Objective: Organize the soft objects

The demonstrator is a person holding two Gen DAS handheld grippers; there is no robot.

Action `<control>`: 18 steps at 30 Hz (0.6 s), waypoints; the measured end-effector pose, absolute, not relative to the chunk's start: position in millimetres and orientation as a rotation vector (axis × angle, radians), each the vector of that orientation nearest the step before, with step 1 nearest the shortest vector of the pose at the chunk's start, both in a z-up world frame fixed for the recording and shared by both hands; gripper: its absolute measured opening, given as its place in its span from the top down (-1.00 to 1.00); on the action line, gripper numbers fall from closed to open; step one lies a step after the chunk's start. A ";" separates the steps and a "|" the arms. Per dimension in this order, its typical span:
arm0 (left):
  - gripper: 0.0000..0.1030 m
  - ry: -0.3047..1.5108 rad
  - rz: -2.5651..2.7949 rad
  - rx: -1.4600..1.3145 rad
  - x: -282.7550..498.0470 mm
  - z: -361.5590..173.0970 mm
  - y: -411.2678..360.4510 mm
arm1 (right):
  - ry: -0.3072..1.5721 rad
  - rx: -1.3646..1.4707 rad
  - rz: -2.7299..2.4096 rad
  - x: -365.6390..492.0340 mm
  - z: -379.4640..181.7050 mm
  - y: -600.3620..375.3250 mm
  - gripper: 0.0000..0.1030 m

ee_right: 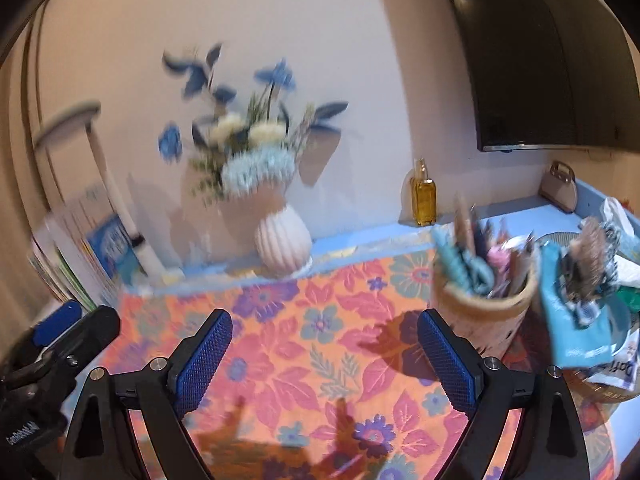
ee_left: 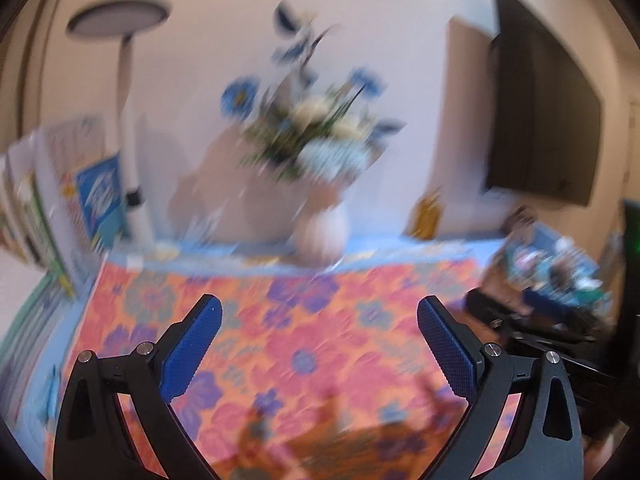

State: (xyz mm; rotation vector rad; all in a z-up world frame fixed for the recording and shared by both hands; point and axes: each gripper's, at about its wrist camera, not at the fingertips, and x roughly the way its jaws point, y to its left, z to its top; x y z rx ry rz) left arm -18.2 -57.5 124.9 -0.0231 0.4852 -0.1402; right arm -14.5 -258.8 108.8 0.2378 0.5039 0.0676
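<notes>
An orange and pink floral cloth [ee_left: 320, 344] lies flat over the blue table, and both grippers hover above it. My left gripper [ee_left: 320, 308] is open, with nothing between its blue pads. My right gripper [ee_right: 325, 320] is also wide open and empty over the same cloth [ee_right: 320, 360]. To its right stands a woven basket [ee_right: 484, 312] stuffed with small cloths and soft bits. Beside the basket a teal pouch [ee_right: 576, 320] leans among more soft clutter. The left gripper's black body [ee_right: 80, 336] shows at the left edge. The left wrist view is blurred.
A ribbed white vase [ee_right: 284, 240] of blue and white flowers stands at the back by the wall. An amber bottle [ee_right: 424, 200] is to its right, a white lamp [ee_right: 104, 168] and stacked papers [ee_right: 80, 248] to its left. A dark screen [ee_right: 540, 60] hangs above, a small handbag [ee_right: 560, 188] below it.
</notes>
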 end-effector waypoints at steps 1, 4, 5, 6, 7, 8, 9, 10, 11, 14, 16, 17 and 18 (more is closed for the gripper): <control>-0.91 0.486 -0.112 -0.023 -15.0 110.7 -54.6 | 0.499 0.207 0.058 -11.4 94.7 -251.1 -0.80; -0.91 0.501 -0.058 -0.024 -6.8 74.1 -45.0 | 0.479 0.127 0.038 -5.4 64.3 -237.8 -0.80; -0.91 0.508 -0.056 -0.041 -4.7 65.1 -41.1 | 0.476 0.112 0.033 -4.1 58.2 -236.1 -0.80; -0.91 0.510 -0.051 -0.061 -3.4 58.5 -37.6 | 0.474 0.100 0.030 -3.0 52.4 -234.4 -0.81; -0.91 0.512 -0.044 -0.077 -3.1 52.6 -34.8 | 0.477 0.092 0.029 -1.6 47.3 -233.7 -0.81; -0.91 0.535 -0.034 -0.085 0.2 48.0 -33.4 | 0.490 0.091 0.031 1.1 43.1 -233.3 -0.80; -0.91 0.544 -0.042 -0.081 1.3 48.0 -34.2 | 0.503 0.095 0.040 4.2 40.9 -233.5 -0.80; -0.91 0.533 -0.052 -0.076 0.6 48.4 -34.8 | 0.505 0.097 0.044 5.5 39.8 -233.9 -0.81; -0.91 0.523 -0.051 -0.072 -0.4 48.0 -35.0 | 0.505 0.096 0.043 6.2 38.8 -233.4 -0.81; -0.91 0.535 -0.046 -0.040 -0.1 46.1 -41.5 | 0.532 0.090 0.044 10.9 33.3 -231.8 -0.81; -0.91 0.544 -0.042 -0.004 0.8 44.6 -47.9 | 0.540 0.079 0.042 12.5 31.9 -229.8 -0.80; -0.92 0.548 -0.039 0.005 1.6 44.3 -49.6 | 0.543 0.071 0.034 12.5 31.7 -228.7 -0.81; -0.92 0.554 -0.040 0.008 2.4 43.7 -49.9 | 0.548 0.063 0.019 12.6 30.9 -228.1 -0.82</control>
